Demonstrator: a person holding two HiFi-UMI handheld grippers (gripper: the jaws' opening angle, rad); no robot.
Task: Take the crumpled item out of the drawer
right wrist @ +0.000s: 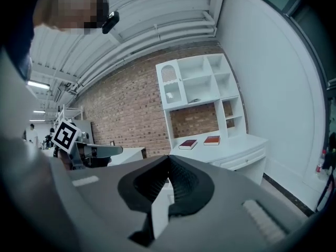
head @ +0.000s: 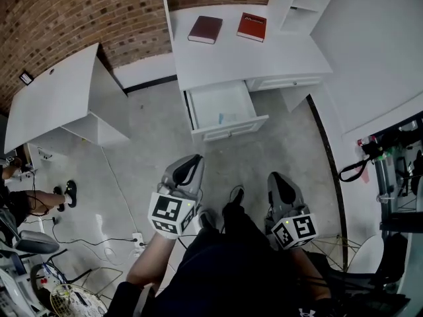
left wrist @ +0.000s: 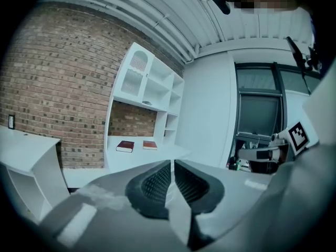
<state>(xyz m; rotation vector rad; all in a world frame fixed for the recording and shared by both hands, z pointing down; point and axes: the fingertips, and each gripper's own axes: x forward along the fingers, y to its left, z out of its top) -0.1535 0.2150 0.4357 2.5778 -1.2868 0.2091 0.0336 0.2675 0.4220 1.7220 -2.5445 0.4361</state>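
Approach phase, nothing grasped yet. Left gripper (head: 188,166) and right gripper (head: 280,185) are both held low near the body, well apart from the white desk (head: 277,61). Left gripper view: jaws drawn together to a thin slit, nothing between them. Right gripper view: jaws meet at the tips, likewise empty. Drawer (head: 231,130) stands pulled out under the desktop. The crumpled item (head: 227,118) lies inside it, a small pale bluish lump toward the front and right of middle as the head view shows it; too small to tell the material. On the desktop are a dark red book (head: 205,29) and a red book (head: 252,26), neither part of the job. Judgement: one gripper should suffice, and either looks able to reach. To do it well, spread the jaws before dropping below the drawer rim. Come in from above rather than across the front panel, straddle the lump fully, and close gently, since a crumpled thing probably compresses and may slip if caught only at an edge. Lift straight up until clear of the side walls. Keep the idle gripper off the drawer front so it does not nudge it shut.
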